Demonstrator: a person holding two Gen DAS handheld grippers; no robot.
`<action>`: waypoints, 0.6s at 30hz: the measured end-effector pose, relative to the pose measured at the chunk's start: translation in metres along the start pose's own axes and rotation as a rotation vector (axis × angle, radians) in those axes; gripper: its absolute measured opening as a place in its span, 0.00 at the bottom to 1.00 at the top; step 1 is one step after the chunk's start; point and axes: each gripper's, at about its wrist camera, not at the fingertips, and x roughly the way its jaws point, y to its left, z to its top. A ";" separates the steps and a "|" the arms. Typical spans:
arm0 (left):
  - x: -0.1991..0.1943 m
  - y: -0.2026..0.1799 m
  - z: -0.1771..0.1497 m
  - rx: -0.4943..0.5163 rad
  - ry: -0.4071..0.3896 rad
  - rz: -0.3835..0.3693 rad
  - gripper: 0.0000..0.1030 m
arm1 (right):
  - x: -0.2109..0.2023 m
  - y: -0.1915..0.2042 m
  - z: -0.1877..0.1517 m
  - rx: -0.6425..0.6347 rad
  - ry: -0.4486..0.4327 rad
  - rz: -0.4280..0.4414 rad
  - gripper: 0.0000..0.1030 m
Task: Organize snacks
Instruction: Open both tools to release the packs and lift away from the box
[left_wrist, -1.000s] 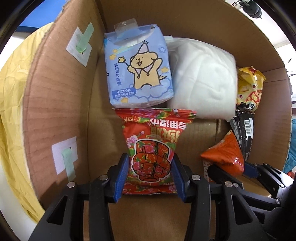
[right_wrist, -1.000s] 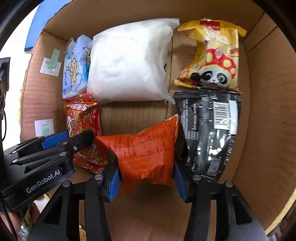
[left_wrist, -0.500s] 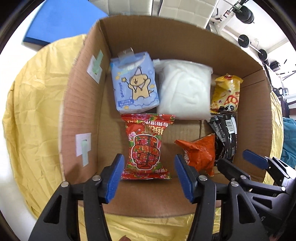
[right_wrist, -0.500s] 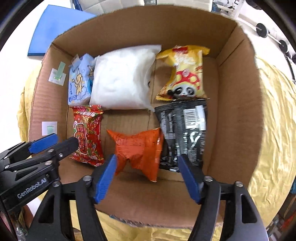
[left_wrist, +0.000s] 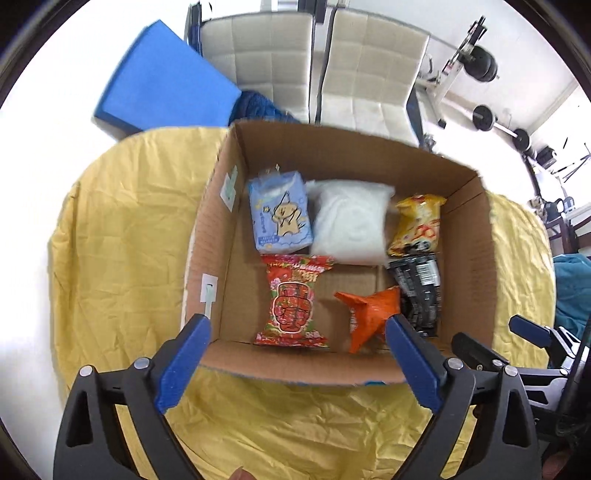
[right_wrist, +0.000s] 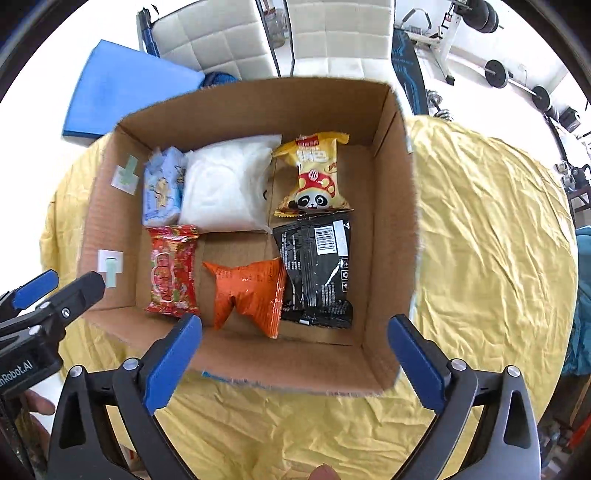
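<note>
box (right_wrist: 391, 236) top open; bare floor strip (right_wrist: 236, 247) mid-box, packets (right_wrist: 247, 291) crowding around it.

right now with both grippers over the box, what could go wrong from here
1. The orange packet lies crumpled and leans on the black packet; it may tip or crowd the row.
2. Both the left gripper and right gripper are opening, empty, close together; they could collide above the cardboard box.

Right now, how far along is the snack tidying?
Six packs lie in two rows inside the cardboard box, including the red pack and orange pack. Both tongs, left and right, are opening, empty. No snacks show outside the box.
</note>
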 end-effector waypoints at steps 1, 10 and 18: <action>-0.011 -0.003 -0.003 0.002 -0.020 0.006 0.94 | -0.014 -0.002 -0.004 0.001 -0.016 -0.002 0.99; -0.112 -0.028 -0.040 0.038 -0.161 0.001 0.94 | -0.126 -0.010 -0.048 -0.012 -0.186 0.026 0.99; -0.178 -0.046 -0.067 0.061 -0.238 -0.001 0.94 | -0.208 -0.018 -0.092 -0.029 -0.287 0.008 0.99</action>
